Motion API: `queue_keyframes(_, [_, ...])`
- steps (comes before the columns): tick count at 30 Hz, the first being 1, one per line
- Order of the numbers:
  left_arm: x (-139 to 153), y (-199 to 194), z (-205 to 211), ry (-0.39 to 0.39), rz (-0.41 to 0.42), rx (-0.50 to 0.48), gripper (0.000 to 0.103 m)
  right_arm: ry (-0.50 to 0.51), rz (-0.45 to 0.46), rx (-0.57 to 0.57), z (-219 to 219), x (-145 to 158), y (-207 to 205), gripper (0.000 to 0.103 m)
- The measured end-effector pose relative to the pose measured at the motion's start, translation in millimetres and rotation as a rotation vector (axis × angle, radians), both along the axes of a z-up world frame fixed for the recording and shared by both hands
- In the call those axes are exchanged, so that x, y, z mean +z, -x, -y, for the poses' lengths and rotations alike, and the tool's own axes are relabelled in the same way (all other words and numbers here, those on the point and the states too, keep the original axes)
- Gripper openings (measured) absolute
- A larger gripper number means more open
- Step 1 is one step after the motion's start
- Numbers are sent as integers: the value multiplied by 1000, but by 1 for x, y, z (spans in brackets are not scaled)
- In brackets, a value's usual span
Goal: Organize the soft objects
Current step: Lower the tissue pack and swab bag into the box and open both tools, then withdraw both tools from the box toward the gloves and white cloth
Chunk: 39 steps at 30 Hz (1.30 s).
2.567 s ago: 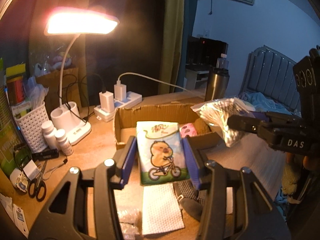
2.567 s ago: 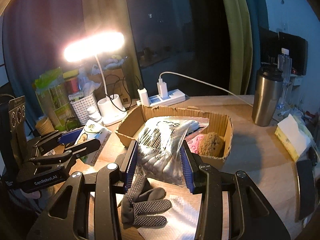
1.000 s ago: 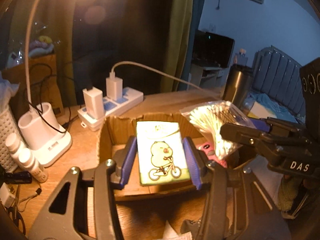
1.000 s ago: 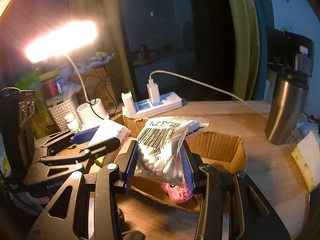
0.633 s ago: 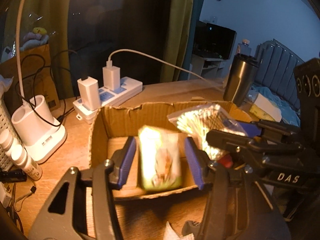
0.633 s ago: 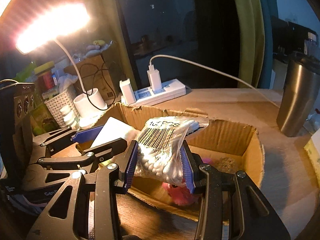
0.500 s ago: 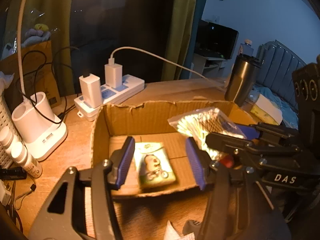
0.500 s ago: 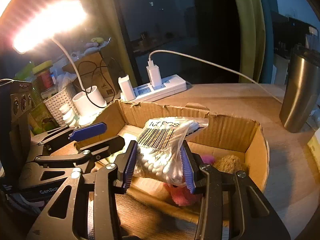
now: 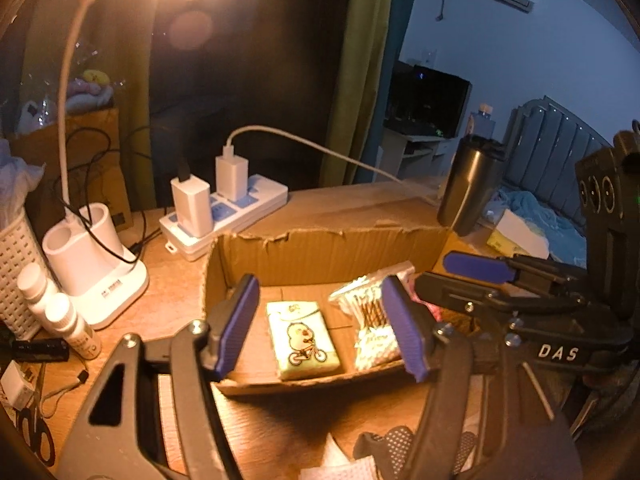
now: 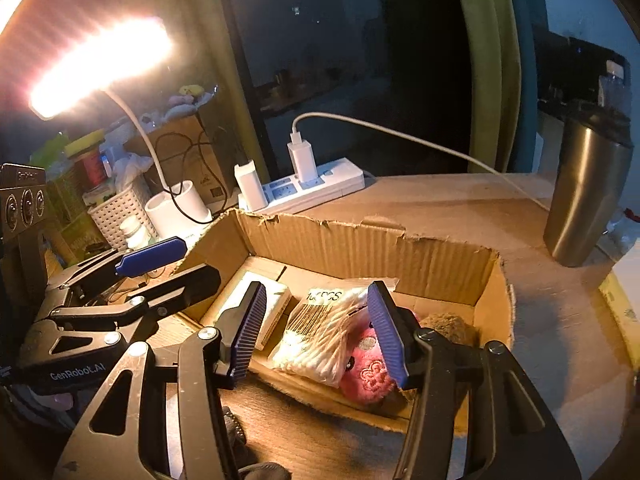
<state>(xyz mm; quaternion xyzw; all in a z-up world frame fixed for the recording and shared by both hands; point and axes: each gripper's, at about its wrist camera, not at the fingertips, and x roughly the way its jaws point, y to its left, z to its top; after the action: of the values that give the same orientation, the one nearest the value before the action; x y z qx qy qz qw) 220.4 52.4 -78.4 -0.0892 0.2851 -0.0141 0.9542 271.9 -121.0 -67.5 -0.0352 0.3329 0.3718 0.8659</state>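
Two grippers are over the near edge of one cardboard box on the worktop.

The left gripper has its fingers spread about halfway, jaws having just been opening; they hold nothing. One tissue pack with a cartoon cyclist lies flat on the box floor, below and between them, untouched.

The right gripper likewise has its fingers about half open, jaws having just been opening. One bag of cotton swabs lies in the box beneath them, resting against one pink plush toy; the pads do not press on it. One brown fuzzy ball sits beside the toy.

Near the grippers lies one dotted glove. Beyond the box: one power strip with two plugs, one steel tumbler, one desk lamp, two small white bottles.
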Motion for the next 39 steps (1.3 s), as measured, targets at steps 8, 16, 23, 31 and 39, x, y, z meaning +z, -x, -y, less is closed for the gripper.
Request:
queue_keyframes(8, [16, 25, -2, -6, 43, 6, 66, -9, 38, -17, 11, 17, 20, 56])
queue_keyframes(16, [27, 51, 0, -5, 75, 4, 70, -6, 76, -21, 17, 32, 47, 56])
queue_keyframes(23, [34, 75, -2, -7, 100, 11, 71, -5, 103, -30, 21, 42, 69, 56])
queue_keyframes(31, [33, 106, -4, -8, 109, 24, 72, 5, 118, -23, 22, 44, 97, 56])
queue_keyframes(39, [26, 124, -3, -4, 107, 23, 72, 19, 116, -31, 29, 38, 117, 56])
